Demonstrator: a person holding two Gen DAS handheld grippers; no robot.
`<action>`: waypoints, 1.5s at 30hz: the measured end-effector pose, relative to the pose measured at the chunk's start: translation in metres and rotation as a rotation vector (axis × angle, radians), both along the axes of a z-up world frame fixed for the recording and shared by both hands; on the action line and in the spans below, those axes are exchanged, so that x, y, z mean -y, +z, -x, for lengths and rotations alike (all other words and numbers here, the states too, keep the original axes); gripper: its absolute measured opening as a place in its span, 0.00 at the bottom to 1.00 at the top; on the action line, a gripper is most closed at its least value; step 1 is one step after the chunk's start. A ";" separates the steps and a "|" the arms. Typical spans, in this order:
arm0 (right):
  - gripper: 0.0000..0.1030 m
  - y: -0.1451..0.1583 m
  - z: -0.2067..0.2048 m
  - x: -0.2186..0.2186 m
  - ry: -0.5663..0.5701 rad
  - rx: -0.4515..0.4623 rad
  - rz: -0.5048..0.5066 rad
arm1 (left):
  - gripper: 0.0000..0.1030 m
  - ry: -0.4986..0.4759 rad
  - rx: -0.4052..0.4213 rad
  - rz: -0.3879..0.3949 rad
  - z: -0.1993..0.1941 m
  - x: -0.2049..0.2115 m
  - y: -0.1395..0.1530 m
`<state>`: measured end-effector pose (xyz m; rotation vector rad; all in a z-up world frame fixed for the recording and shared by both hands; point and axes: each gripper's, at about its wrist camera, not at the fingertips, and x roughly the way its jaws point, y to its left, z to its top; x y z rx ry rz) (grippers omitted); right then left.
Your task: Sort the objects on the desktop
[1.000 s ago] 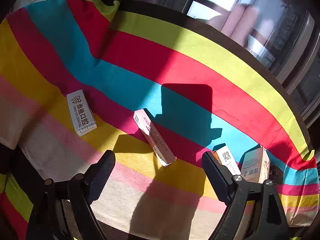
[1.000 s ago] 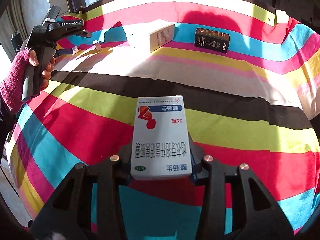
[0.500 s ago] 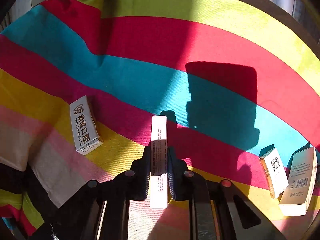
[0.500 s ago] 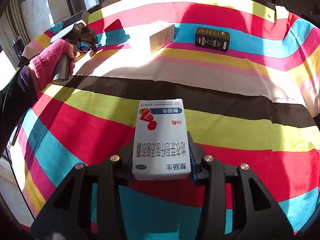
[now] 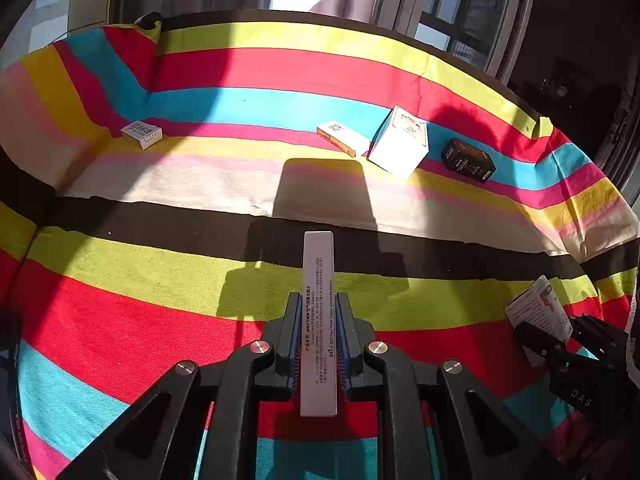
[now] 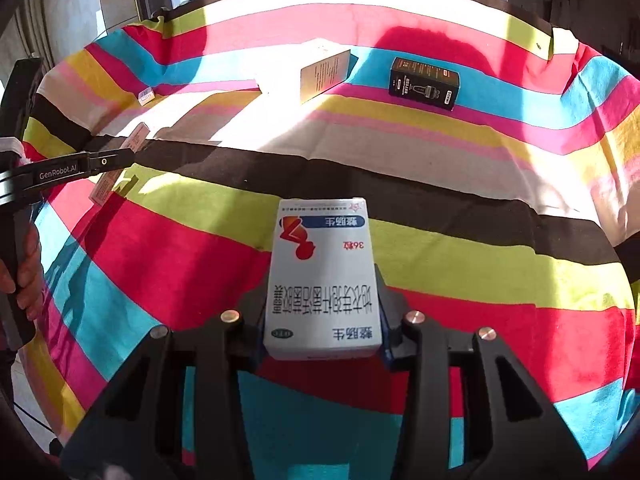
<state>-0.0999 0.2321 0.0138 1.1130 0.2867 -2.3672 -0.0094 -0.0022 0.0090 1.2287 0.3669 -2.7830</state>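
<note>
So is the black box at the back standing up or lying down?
Lying down. The black box rests on a long side on the striped cloth, its label text running sideways, beside the bigger white box.

I see a striped cotton tablecloth (image 5: 168, 280) banded in lime, red, cyan, magenta, yellow, pale pink, cream and black. My left black plastic gripper (image 5: 318, 328) has blue pads (image 5: 296, 340) against a slim white carton with fine grey print (image 5: 318, 320). My right black gripper (image 6: 322, 320) shows blue pads too, beside a white medicine box with a blue title bar, red logo and dark lettering (image 6: 322, 280). Farther off I make out a black box with orange-gold print (image 6: 424, 83), a plain white cube-like box (image 5: 400, 146), a small white box with an orange edge (image 5: 340, 138), and a small white box with dark print (image 5: 142, 134).
</note>
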 end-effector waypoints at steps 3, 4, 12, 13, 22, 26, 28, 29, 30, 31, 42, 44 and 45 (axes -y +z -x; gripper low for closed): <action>0.42 0.001 0.000 -0.006 -0.015 0.011 0.026 | 0.15 -0.049 -0.026 0.022 -0.030 -0.022 0.001; 0.42 0.002 -0.001 -0.007 -0.022 0.012 0.033 | 0.15 -0.071 -0.031 0.031 -0.041 -0.035 0.004; 0.42 0.003 -0.046 -0.017 -0.032 -0.003 0.018 | 0.15 -0.166 0.015 0.020 -0.062 -0.067 -0.009; 0.42 0.003 -0.053 -0.019 -0.033 -0.004 0.007 | 0.15 -0.177 0.013 0.028 -0.066 -0.071 -0.010; 0.42 0.002 -0.111 -0.055 -0.060 -0.025 -0.031 | 0.15 -0.303 0.030 0.083 -0.085 -0.117 -0.010; 0.43 0.004 -0.129 -0.077 -0.097 -0.037 -0.045 | 0.15 -0.379 0.027 0.110 -0.087 -0.145 -0.003; 0.43 0.005 -0.135 -0.091 -0.126 -0.037 -0.034 | 0.15 -0.415 0.027 0.136 -0.088 -0.159 -0.001; 0.43 0.007 -0.139 -0.098 -0.141 -0.038 -0.027 | 0.15 -0.436 0.027 0.144 -0.088 -0.166 0.000; 0.43 0.008 -0.143 -0.105 -0.154 -0.039 -0.022 | 0.15 -0.457 0.029 0.150 -0.088 -0.173 0.002; 0.43 0.009 -0.146 -0.111 -0.166 -0.040 -0.020 | 0.15 -0.473 0.028 0.154 -0.088 -0.179 0.004; 0.43 0.018 -0.186 -0.176 -0.315 -0.060 -0.008 | 0.15 -0.721 0.037 0.228 -0.100 -0.265 0.014; 0.43 0.019 -0.193 -0.192 -0.353 -0.061 -0.009 | 0.15 -0.774 0.027 0.264 -0.105 -0.285 0.017; 0.43 0.019 -0.197 -0.200 -0.372 -0.060 -0.008 | 0.15 -0.798 0.020 0.281 -0.107 -0.295 0.018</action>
